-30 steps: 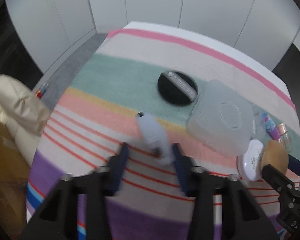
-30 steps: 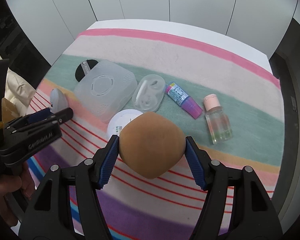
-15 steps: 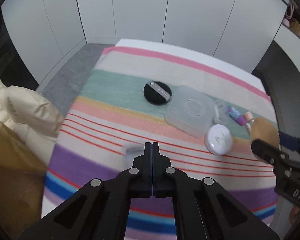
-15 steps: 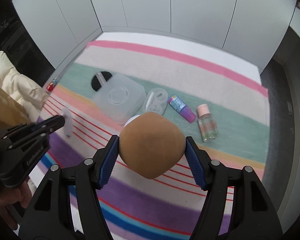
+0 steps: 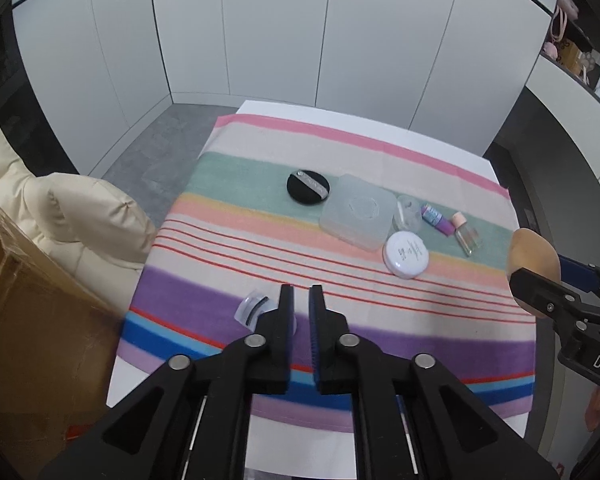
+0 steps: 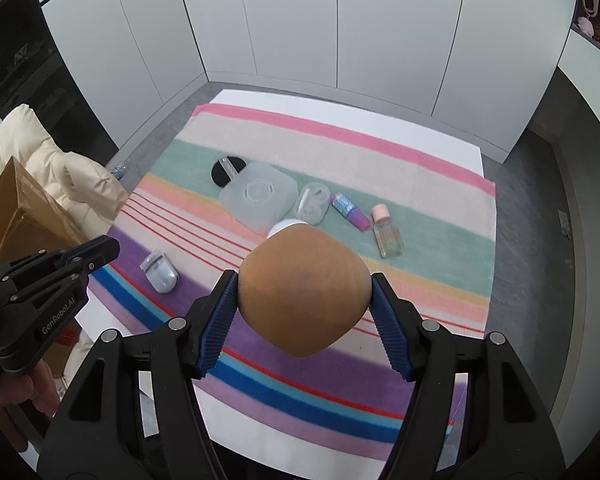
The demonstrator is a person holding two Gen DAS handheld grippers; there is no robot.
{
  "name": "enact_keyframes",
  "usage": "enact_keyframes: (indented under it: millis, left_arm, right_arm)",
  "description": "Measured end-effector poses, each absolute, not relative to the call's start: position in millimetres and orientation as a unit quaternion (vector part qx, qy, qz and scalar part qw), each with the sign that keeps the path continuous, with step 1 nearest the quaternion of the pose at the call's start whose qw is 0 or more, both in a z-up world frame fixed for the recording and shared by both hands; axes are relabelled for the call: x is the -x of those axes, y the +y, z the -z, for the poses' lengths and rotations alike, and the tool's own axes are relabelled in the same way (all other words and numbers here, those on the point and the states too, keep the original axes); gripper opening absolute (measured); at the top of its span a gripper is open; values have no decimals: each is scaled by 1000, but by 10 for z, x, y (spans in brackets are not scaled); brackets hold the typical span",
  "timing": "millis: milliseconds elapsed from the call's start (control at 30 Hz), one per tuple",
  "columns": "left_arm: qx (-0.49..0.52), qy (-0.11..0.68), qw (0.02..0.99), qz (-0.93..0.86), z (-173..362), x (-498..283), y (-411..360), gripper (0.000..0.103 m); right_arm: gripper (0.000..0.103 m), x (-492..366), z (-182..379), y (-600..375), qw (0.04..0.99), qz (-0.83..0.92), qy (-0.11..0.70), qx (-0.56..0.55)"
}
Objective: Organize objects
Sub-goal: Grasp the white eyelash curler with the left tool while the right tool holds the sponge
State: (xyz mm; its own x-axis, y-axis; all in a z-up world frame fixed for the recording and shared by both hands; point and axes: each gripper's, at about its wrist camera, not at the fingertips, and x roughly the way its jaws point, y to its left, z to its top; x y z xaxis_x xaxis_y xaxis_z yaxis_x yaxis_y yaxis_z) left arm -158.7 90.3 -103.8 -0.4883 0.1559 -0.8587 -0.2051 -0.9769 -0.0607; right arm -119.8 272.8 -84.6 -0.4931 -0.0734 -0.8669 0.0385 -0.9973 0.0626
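The right gripper is clamped on a tan sponge, its blue pads pressed into both flanks so the soft egg shape sits wedged in the lower middle of the right wrist view, high above the cloth; that reads as a carry, probably on the way to wherever the sponge belongs. The left gripper has its jaws nearly together with only a slit between them and nothing in it. Just left of its tips, low in the left wrist view, a pale curler lies loose on the purple stripe of the striped cloth, apart from the other things, so it looks like a piece set down by itself near the cloth's near edge. Higher up, on the green stripe, the rest form a rough row: a black puff, a frosted box with its lid on, a small clear case, a purple tube and a little bottle, with a white jar just below the box. The box's contents are too clouded to tell, and the clear case's are too small. A cream jacket sits at left.
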Motion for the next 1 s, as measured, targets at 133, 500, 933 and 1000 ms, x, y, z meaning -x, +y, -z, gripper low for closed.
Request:
enact_keyframes:
  millis: [133, 500, 933, 1000]
  left_arm:
    - [500, 26, 97, -860, 1251, 1627, 915, 38]
    - [570, 44, 47, -819, 2124, 1910, 800, 76]
    - [544, 26, 67, -836, 1925, 1848, 1016, 59]
    - [533, 30, 73, -842, 1774, 1780, 1051, 59]
  right_arm:
    - [68, 1238, 1073, 2762, 28, 856, -26, -516]
    - [68, 1505, 1778, 2893, 25, 829, -44, -557]
    - [68, 1541, 1773, 2796, 37, 830, -42, -556]
    - [68, 1515, 1688, 2777, 37, 832, -40, -552]
